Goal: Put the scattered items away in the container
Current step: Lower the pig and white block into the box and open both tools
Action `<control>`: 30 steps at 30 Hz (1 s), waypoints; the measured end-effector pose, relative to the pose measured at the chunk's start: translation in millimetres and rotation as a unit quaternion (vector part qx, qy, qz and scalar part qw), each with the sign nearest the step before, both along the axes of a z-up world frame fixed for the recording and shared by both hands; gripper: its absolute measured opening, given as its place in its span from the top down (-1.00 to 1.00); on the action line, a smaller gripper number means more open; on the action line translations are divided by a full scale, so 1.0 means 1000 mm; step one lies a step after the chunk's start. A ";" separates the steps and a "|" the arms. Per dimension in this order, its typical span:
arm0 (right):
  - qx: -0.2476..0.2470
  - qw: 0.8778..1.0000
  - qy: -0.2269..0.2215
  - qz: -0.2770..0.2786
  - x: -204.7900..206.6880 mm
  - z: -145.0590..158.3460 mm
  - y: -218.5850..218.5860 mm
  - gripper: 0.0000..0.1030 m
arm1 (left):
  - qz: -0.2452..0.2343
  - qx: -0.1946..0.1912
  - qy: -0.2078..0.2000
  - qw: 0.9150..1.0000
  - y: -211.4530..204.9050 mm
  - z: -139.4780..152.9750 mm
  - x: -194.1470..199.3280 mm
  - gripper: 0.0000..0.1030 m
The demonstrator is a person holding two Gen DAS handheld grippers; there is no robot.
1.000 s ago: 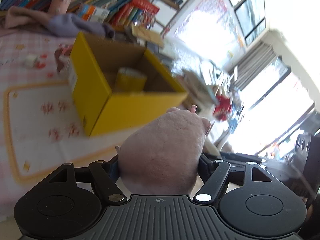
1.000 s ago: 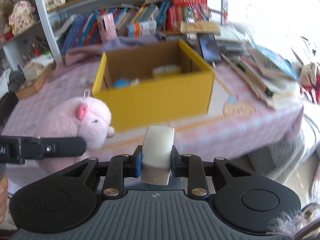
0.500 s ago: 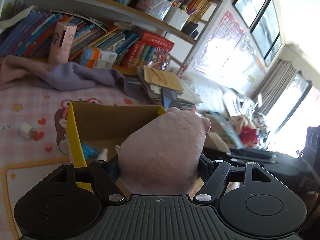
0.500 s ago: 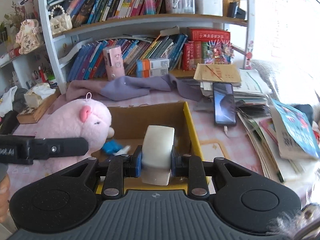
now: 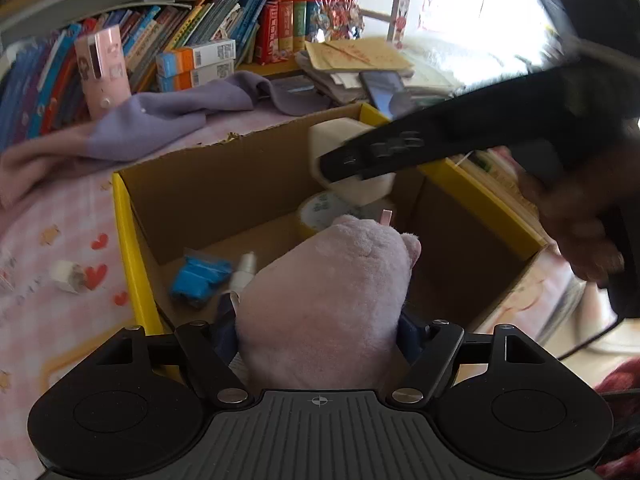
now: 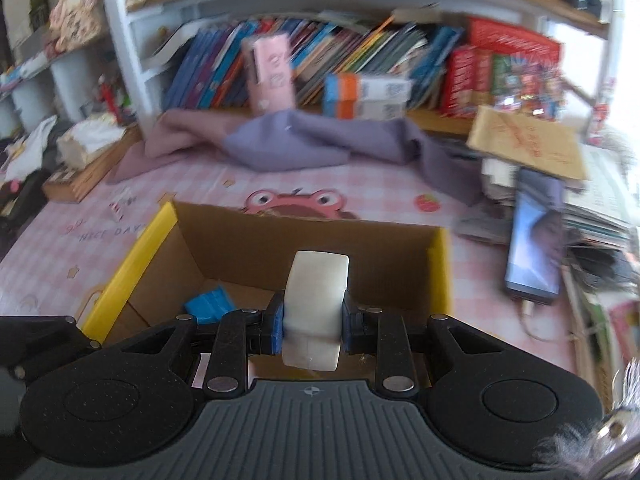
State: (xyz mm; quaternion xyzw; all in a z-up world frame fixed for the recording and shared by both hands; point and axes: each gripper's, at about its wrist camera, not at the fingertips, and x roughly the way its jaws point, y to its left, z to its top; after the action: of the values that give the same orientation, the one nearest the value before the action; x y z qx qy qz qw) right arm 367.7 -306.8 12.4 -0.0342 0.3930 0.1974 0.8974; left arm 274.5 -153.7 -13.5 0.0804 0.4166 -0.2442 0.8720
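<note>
Left gripper (image 5: pixel 320 328) is clamping a pink plush pig (image 5: pixel 328 300), jaws spread wide around its body, and is holding it over the near edge of the yellow cardboard box (image 5: pixel 128 248), lower centre of the left wrist view. Right gripper (image 6: pixel 314 322) is pinching a white block (image 6: pixel 316 312), jaws closed to its width, and is hanging over the same box (image 6: pixel 132 268) at frame centre.

Inside the box: a tape roll (image 5: pixel 320 212), a blue packet (image 5: pixel 200 276) and a small white bottle (image 5: pixel 244 270). A small white cube (image 5: pixel 68 276) is sitting out on the pink tablecloth (image 5: pixel 60 216), mid-left, not yet tidied.

Risks, judging from here: both grippers are crowding one opening, so they could knock each other. The plush is bulky; released this near the rim, it could tip back out. Dropped first, it might cover the space the block needs. Phone (image 6: pixel 534 248) is lying just right of the box; a stray swing could hit it.
</note>
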 end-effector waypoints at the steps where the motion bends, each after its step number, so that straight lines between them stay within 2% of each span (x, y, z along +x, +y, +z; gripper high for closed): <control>1: 0.000 1.000 0.007 0.008 0.006 -0.004 0.004 0.52 | 0.000 0.003 0.000 1.000 -0.001 0.000 0.000 -0.50; 7: 0.005 0.998 0.057 0.037 0.032 -0.026 0.024 0.52 | 0.011 0.020 -0.006 1.000 -0.003 0.001 0.000 -0.64; 12: 0.002 0.996 0.070 0.056 0.041 -0.034 0.037 0.49 | 0.042 -0.014 -0.030 0.999 0.012 0.010 -0.005 -0.81; 13: 0.003 0.996 0.067 0.056 0.042 -0.034 0.038 0.46 | 0.051 -0.024 -0.037 0.998 0.016 0.013 -0.006 -0.83; 14: 0.006 0.996 0.063 0.057 0.043 -0.033 0.039 0.30 | 0.060 -0.034 -0.044 0.997 0.021 0.016 -0.009 -0.83; 15: 0.011 0.997 0.056 0.056 0.043 -0.031 0.039 0.05 | 0.067 -0.042 -0.049 0.996 0.024 0.019 -0.010 -0.84; 17: 0.020 0.998 0.042 0.052 0.042 -0.026 0.038 -0.16 | 0.081 -0.058 -0.060 0.993 0.032 0.025 -0.015 -0.84; 23: 0.035 0.999 0.003 0.031 0.023 -0.007 0.031 -0.26 | 0.096 -0.099 -0.103 0.985 0.053 0.042 -0.035 -0.85; 27: 0.034 0.999 -0.023 0.016 -0.003 0.004 0.029 -0.27 | 0.106 -0.101 -0.122 0.982 0.061 0.046 -0.048 -0.85; 30: 0.026 0.999 -0.046 -0.003 -0.025 0.012 0.027 -0.34 | 0.094 -0.107 -0.130 0.981 0.066 0.044 -0.057 -0.85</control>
State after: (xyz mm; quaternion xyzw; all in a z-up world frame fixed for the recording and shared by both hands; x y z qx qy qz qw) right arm 342.3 -280.0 24.9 -0.0189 0.3465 0.2034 0.9155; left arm 217.2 -88.0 30.9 -0.0213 0.2766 -0.1920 0.9414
